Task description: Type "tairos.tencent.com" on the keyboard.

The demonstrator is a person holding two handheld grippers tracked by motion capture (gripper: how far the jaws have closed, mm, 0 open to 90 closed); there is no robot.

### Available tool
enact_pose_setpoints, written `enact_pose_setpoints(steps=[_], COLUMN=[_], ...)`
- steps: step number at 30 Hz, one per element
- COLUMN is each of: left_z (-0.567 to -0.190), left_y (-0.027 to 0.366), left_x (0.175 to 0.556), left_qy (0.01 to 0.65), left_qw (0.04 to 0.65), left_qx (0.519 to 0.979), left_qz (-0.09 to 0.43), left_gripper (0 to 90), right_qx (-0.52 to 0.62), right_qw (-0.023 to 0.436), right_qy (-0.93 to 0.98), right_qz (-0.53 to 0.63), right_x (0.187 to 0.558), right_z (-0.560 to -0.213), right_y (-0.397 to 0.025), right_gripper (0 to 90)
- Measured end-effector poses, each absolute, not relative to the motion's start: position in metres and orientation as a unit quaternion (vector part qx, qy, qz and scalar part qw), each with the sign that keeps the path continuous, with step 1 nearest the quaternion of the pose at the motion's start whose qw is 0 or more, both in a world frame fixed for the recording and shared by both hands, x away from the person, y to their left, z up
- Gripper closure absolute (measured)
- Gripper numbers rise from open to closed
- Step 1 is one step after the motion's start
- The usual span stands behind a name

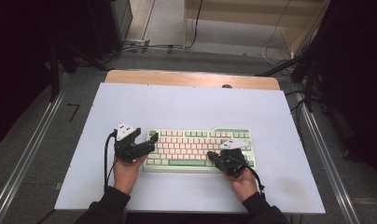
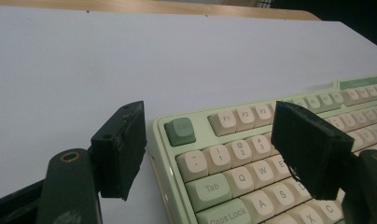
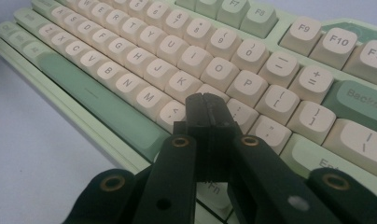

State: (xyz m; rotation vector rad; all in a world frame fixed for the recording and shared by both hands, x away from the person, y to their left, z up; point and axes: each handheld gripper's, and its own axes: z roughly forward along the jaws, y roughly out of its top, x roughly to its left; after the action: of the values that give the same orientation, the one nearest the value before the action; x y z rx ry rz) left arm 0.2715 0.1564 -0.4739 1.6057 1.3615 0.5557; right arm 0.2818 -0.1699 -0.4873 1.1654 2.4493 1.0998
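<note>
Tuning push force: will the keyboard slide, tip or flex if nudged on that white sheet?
The keyboard looks like a rigid one-piece case, so probably stiff, no flex. It lies flat and low on the smooth white sheet, so likely to slide, not tip. The shut right tool over the keys would probably depress a key before moving the case.

The keyboard (image 1: pixel 199 149) lies on the table (image 1: pixel 186 107), towards the near edge and about midway across. The left gripper (image 1: pixel 149 142) sits at the keyboard's left end, one jaw over the keys, the other off the side above the table. The right gripper (image 1: pixel 210 155) is over the right half, just behind the bottom row.
</note>
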Motion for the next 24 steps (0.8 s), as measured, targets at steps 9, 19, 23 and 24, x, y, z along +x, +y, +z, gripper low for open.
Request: enact_pose_setpoints(steps=[9, 19, 23, 24], left_z=[-0.474, -0.474, -0.474, -0.474], left_y=[0.157, 0.155, 0.154, 0.154], left_x=[0.271, 0.272, 0.272, 0.272], left_qy=[0.555, 0.551, 0.550, 0.549], left_qw=[0.462, 0.463, 0.462, 0.463], left_qx=[0.653, 0.657, 0.659, 0.659], left_qz=[0.228, 0.224, 0.223, 0.223], left_gripper=[27.1, 27.1, 27.0, 27.1], right_qx=[0.401, 0.430, 0.430, 0.430], right_qw=[0.143, 0.149, 0.148, 0.149], right_qy=[0.785, 0.768, 0.769, 0.770], right_qz=[0.450, 0.451, 0.450, 0.448], right_x=[0.279, 0.286, 0.287, 0.287], right_z=[-0.464, -0.462, -0.463, -0.463], right_y=[-0.187, -0.196, -0.196, -0.196], right_gripper=[58.0, 21.0, 20.6, 20.6])
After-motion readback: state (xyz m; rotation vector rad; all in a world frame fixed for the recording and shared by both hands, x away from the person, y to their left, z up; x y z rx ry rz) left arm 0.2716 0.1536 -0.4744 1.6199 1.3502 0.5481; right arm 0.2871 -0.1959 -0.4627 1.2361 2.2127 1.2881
